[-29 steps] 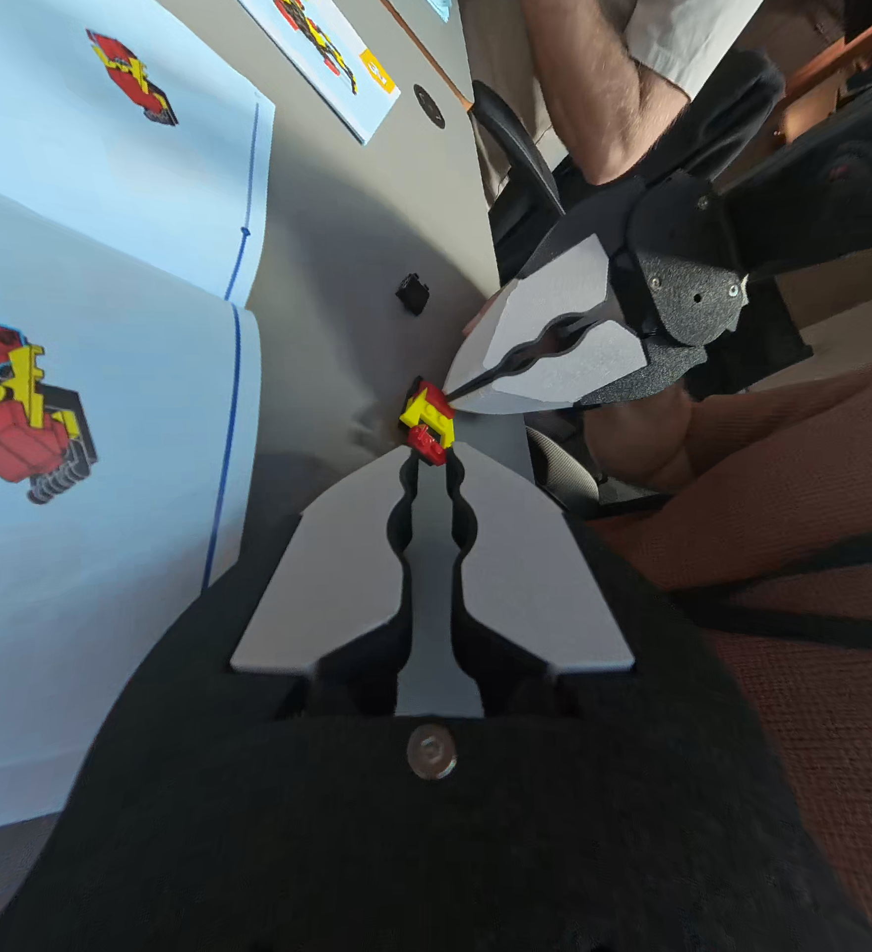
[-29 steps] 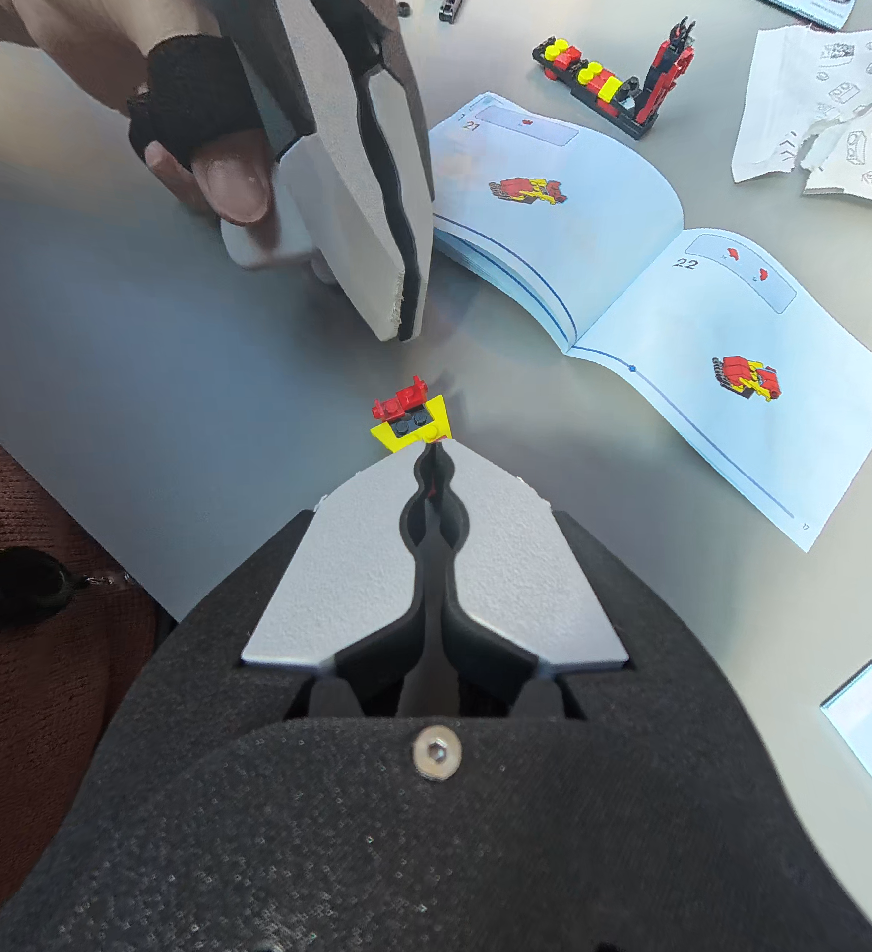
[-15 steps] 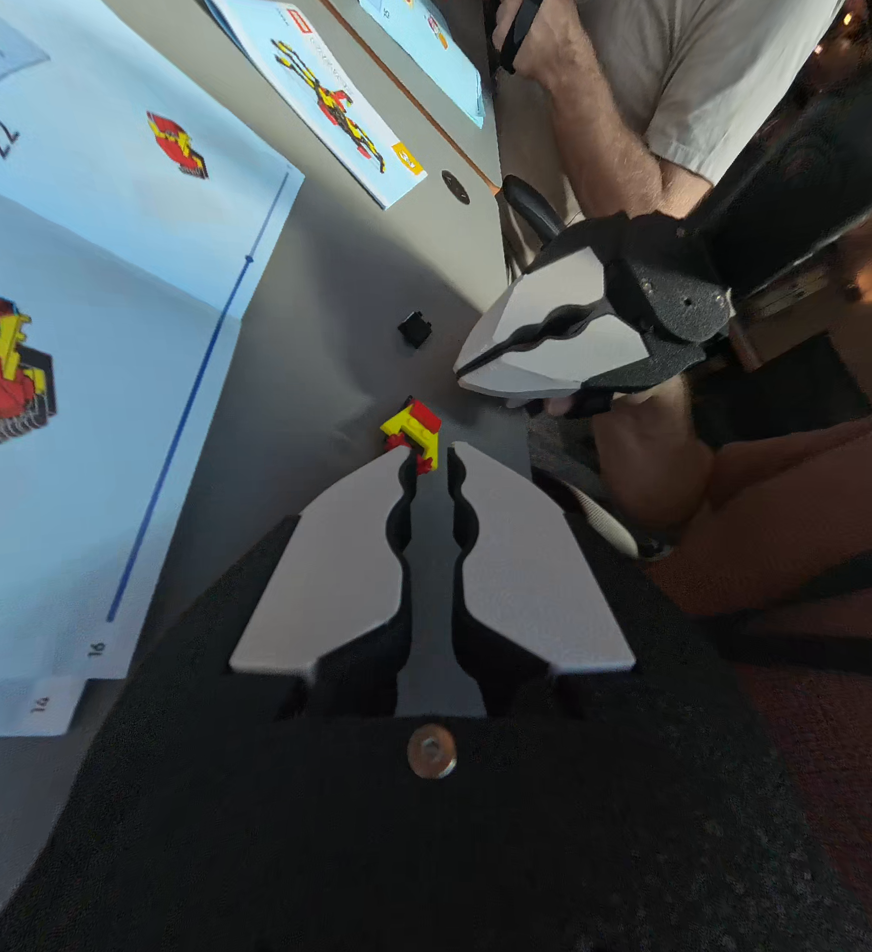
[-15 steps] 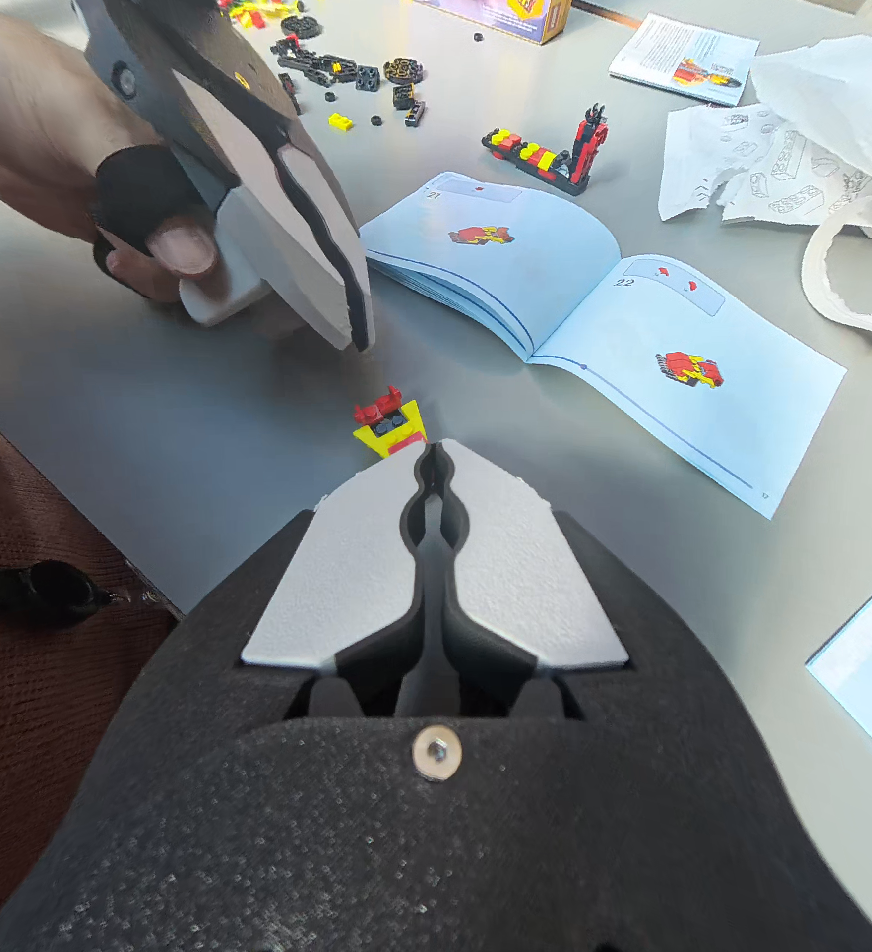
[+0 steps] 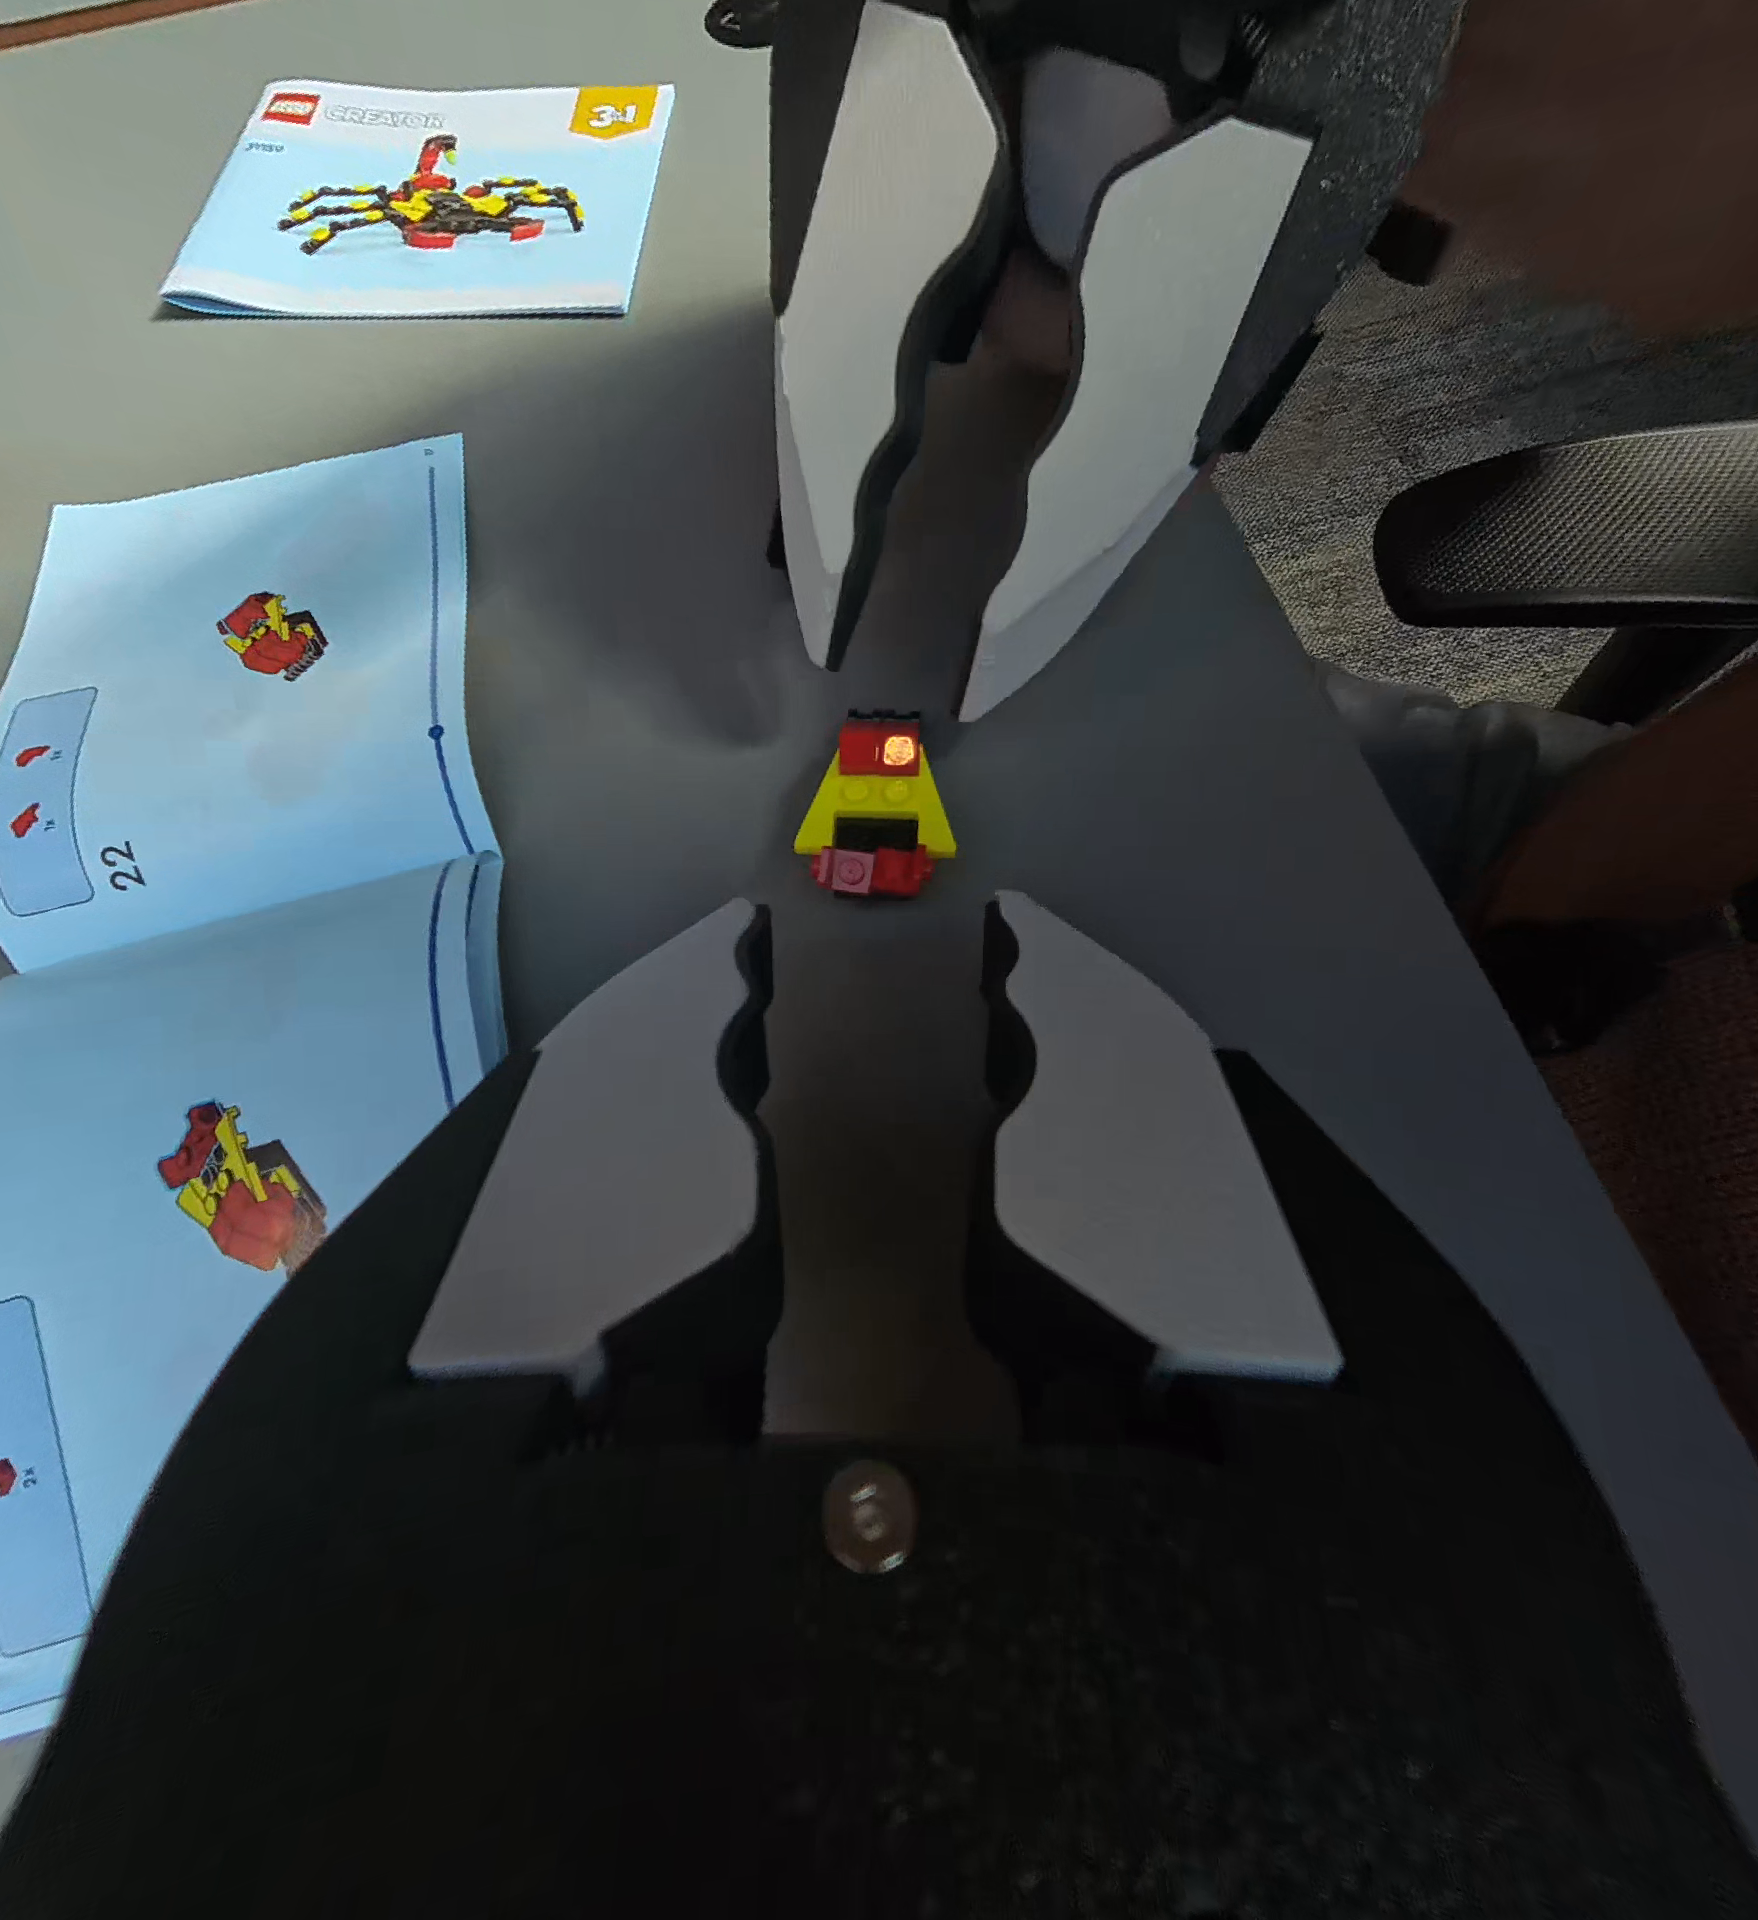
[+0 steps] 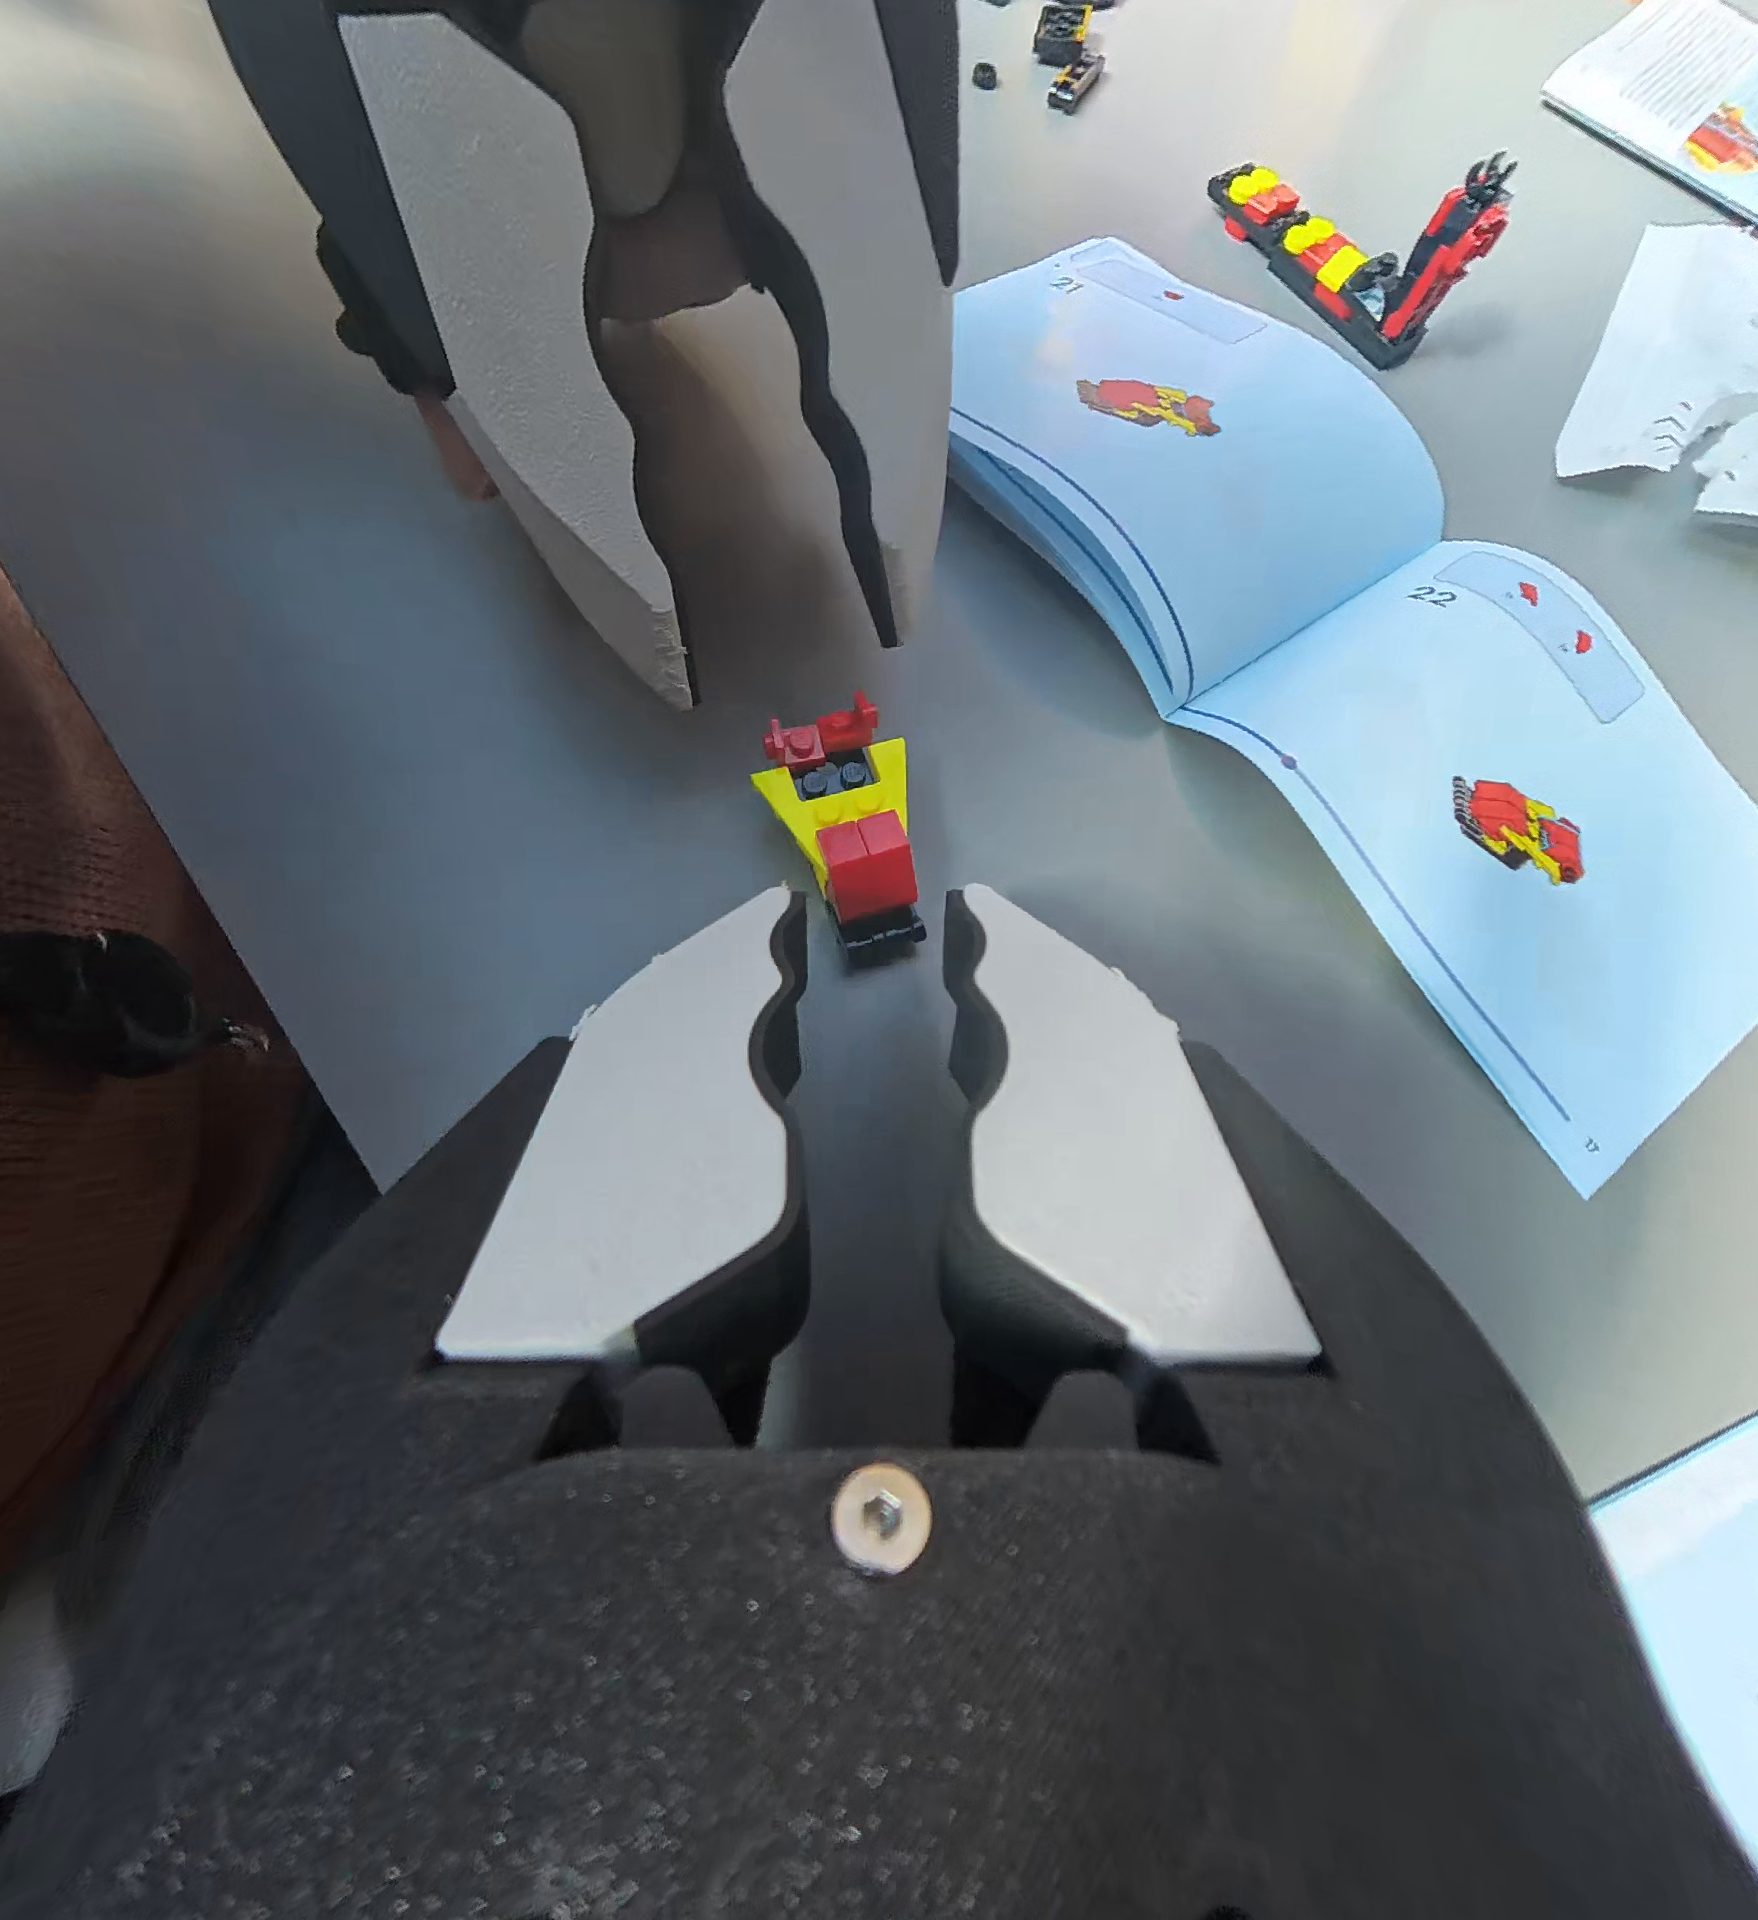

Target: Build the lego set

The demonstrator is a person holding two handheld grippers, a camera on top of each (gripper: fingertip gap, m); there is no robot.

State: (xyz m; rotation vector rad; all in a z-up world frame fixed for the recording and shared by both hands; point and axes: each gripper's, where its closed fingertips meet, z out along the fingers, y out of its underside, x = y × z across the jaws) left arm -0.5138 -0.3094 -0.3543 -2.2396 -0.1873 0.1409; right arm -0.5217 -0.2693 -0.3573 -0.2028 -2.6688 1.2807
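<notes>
On the left of my left claw's view the open instruction booklet (image 5: 231, 790) lies flat on the grey table (image 5: 594, 416), its pale blue pages facing up; farther back lies a closed leaflet (image 5: 418, 197) with a red, yellow and black model pictured on its cover; in the middle sits the small lego build (image 5: 875, 805), a yellow wedge with red and black pieces, resting on the table by itself; my left claw (image 5: 875, 914) is spread wide just short of it, touching nothing; my right claw (image 5: 896, 665) faces it from the far side, also spread, its tips just beside the build's red end; to the right, past the table's edge, is a black chair arm (image 5: 1623, 530).

From my right claw's view (image 6: 870, 899) the fingers gape either side of the build's black end without gripping it; the left claw (image 6: 781, 675) stands opposite, parted; to the right lies the booklet (image 6: 1270, 582); beyond it stands a longer black, red and yellow assembly (image 6: 1363, 249); torn white paper (image 6: 1706, 384) lies at the far right.
</notes>
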